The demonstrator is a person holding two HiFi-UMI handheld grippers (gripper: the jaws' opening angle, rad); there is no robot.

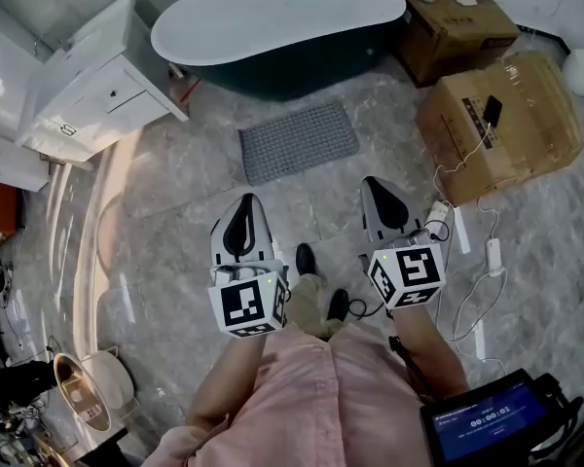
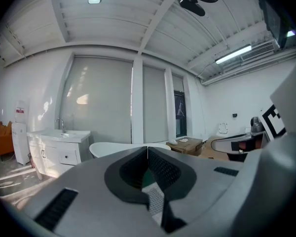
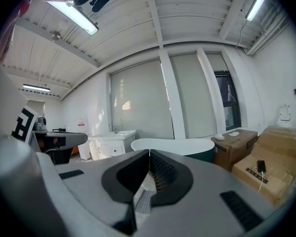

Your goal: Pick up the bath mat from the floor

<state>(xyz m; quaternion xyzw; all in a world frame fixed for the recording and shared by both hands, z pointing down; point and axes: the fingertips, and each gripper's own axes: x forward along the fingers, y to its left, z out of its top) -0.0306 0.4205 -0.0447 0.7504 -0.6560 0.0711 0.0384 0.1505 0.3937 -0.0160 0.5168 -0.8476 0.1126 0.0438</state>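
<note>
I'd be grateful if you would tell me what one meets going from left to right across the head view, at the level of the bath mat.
white vanity cabinet → bath mat → large cardboard box

I see a grey, nubbly-textured bath mat [image 1: 298, 141] on glossy marble-look floor tiles [image 1: 165, 212], beside matt cardboard boxes [image 1: 501, 125].

grey bath mat [image 1: 298, 142]: rectangular, textured grid surface, lying flat on marble floor [image 1: 175, 222], slightly skewed, just in front of dark-sided bathtub [image 1: 277, 29]. no folds visible. untouched, nothing resting on it.
</note>
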